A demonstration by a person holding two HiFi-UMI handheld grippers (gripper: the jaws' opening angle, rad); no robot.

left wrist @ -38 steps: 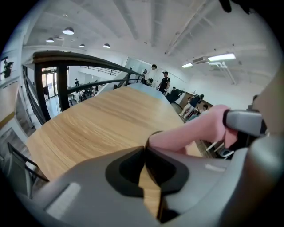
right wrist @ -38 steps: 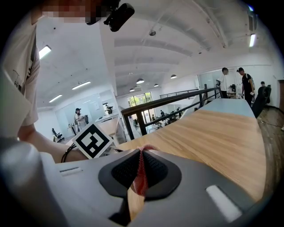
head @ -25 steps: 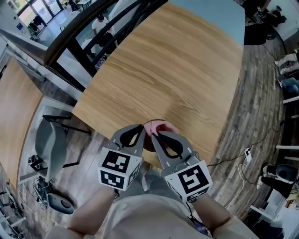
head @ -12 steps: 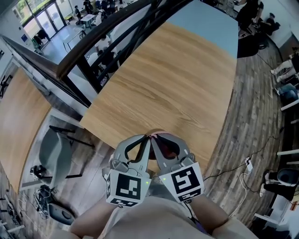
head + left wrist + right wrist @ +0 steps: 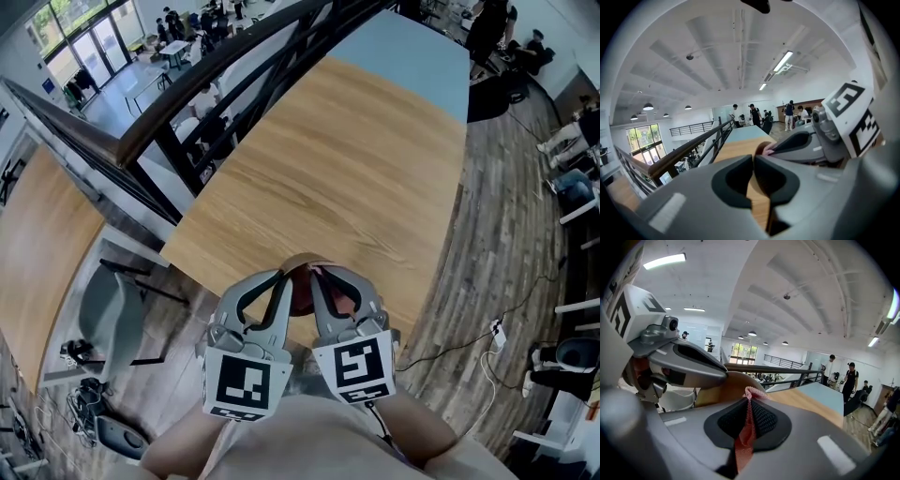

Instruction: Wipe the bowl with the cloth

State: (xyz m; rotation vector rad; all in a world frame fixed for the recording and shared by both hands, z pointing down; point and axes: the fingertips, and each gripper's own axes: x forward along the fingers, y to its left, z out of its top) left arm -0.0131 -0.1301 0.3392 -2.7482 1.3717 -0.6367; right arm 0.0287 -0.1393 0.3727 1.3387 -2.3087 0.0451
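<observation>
Bowl point(image 5: 302, 289): brown, located at the near edge of the surface point(image 5: 347, 169), between the converging tips of both hand-held grippers. Contact with the surface not determinable from any view.

Left hand-held gripper point(image 5: 282, 276):
- Jaws almost together, clamped on the thin bowl wall at the rim.
- Eased a trace wider in the last instant, with the wall between the pads.
- Marker cube point(image 5: 246, 384) at the rear, close to the person's forearm.

Right hand-held gripper point(image 5: 316, 274):
- Jaws closed on the cloth point(image 5: 746, 427), a pink mesh fabric.
- Narrow strip of fabric pinched flat between the pads, trailing back toward the gripper body.
- Small bunch of fabric protruding past the tips, positioned at the bowl rim just beside the left tips.
- Second marker cube point(image 5: 354, 367) at the rear.

Orientation: both units side by side, aimed away from the person and tilted slightly downward, tips near each other above the near edge.

Surroundings:
- Light wood grain across most of the surface; pale blue section point(image 5: 412, 56) at the far end.
- Dark railing point(image 5: 187, 103) along the left edge.
- Grey chair point(image 5: 103, 319) on the floor beyond the near-left corner.
- Plank floor point(image 5: 506, 234) past the right edge, with cables point(image 5: 469, 323) lying on it.
- People point(image 5: 829, 369) standing well beyond the far end.
</observation>
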